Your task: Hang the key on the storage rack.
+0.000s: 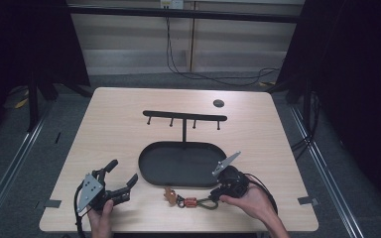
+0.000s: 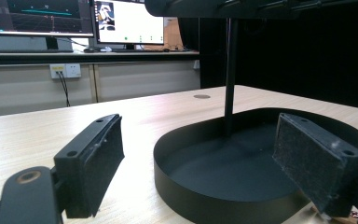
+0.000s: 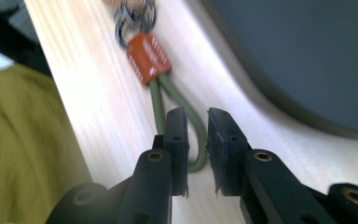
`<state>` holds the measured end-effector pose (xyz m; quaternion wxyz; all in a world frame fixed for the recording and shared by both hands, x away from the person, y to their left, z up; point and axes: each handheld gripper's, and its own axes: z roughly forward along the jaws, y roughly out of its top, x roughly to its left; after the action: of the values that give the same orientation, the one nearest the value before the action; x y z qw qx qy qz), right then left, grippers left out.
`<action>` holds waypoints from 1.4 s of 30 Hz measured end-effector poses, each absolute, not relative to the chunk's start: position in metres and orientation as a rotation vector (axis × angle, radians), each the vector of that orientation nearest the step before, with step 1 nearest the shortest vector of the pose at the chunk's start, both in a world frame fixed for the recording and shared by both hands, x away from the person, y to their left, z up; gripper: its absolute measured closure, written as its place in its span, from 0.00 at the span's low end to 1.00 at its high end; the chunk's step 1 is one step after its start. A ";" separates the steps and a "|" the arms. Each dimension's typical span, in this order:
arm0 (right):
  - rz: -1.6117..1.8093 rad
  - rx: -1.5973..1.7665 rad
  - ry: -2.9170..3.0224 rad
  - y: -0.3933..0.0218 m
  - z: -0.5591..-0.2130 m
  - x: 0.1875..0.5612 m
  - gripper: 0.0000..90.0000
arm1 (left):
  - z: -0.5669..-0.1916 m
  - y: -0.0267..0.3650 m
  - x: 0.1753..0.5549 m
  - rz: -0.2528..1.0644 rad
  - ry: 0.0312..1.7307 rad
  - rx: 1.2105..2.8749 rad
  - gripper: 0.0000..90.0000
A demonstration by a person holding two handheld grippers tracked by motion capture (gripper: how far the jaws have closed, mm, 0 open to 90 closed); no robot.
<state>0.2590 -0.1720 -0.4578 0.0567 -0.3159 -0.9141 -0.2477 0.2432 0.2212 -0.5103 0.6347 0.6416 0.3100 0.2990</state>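
A keychain lies on the wooden table just in front of the black oval tray (image 1: 149, 173). It has a green cord loop (image 1: 206, 203), an orange tag (image 1: 191, 202) and an amber piece (image 1: 170, 195). My right gripper (image 1: 214, 196) lies low at the loop's right end. In the right gripper view its jaws (image 3: 196, 135) stand almost together with one strand of the green cord loop (image 3: 157, 100) pinched between the pads, and the orange tag (image 3: 148, 57) lies beyond. My left gripper (image 1: 124, 171) rests on the table at the front left, wide open with nothing in it (image 2: 200, 154).
A post (image 2: 230, 70) rises from the tray (image 2: 191, 198) and carries a black bar with several hooks (image 1: 184, 116). A small dark disc (image 1: 218, 103) sits in the table top at the back right. Olive cloth (image 3: 23, 140) lies left of the right jaws. The table's front edge is close.
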 end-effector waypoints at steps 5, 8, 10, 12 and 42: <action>-0.661 -0.934 -2.780 -0.170 -0.463 0.258 0.84 | -0.510 0.221 0.243 0.681 0.711 1.465 0.17; -0.623 -0.913 -2.789 -0.169 -0.465 0.260 0.84 | -0.510 0.222 0.243 0.684 0.708 1.471 0.17; -0.612 -0.914 -2.787 -0.168 -0.466 0.260 0.85 | -0.510 0.221 0.243 0.682 0.710 1.465 0.17; -0.586 -0.913 -2.808 -0.166 -0.467 0.259 0.87 | -0.510 0.221 0.243 0.682 0.710 1.465 0.17; -0.333 -0.844 -2.860 -0.144 -0.449 0.275 0.95 | -0.510 0.221 0.243 0.681 0.710 1.464 0.17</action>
<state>0.2746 -0.1444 -0.4492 0.0703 -0.2806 -0.9508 -0.1107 0.2431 0.2210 -0.5103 0.6355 0.6409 0.3109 0.2979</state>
